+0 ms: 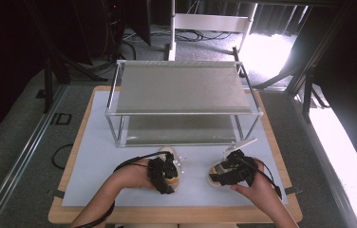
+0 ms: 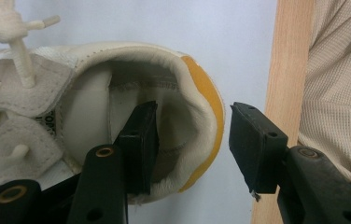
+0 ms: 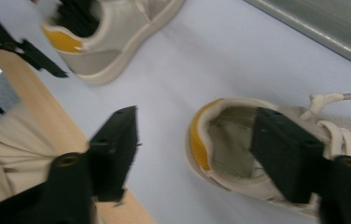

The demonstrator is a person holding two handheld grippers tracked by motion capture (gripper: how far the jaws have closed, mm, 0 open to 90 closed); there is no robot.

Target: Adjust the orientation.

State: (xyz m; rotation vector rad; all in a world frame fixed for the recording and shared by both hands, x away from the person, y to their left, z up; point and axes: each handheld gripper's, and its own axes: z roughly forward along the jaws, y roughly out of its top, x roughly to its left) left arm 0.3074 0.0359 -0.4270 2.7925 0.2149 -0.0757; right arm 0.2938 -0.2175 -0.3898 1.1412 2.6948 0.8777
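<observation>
Black jaws of the left gripper [image 2: 190, 140] straddle the heel of a cream leather sneaker with a yellow-orange heel tab [image 2: 131, 102]: one jaw sits inside the shoe's opening, the other outside the heel with a clear gap between it and the tab, so the jaws are spread and not yet pinching. This shoe lies on the pale grey mat [image 1: 96, 156] covering the wooden tabletop [image 1: 176, 214], just in front of the two-tier metal-framed shelf rack [image 1: 181, 90].

To the right of that shoe, also in front of the rack, lies the matching second cream sneaker [image 3: 239, 140]. The right gripper [image 3: 194, 149] likewise straddles its heel, one jaw over the opening and the other well outside on the mat side; its jaws look spread, with nothing pressed between them.

Judging from this, the step in hand is taking hold of both shoes at the heel, apparently to lift them onto the rack. The next move calls for squeezing each pair of jaws onto its heel wall until the grip is firm, then lifting both shoes level and clear of the mat toward the rack.
</observation>
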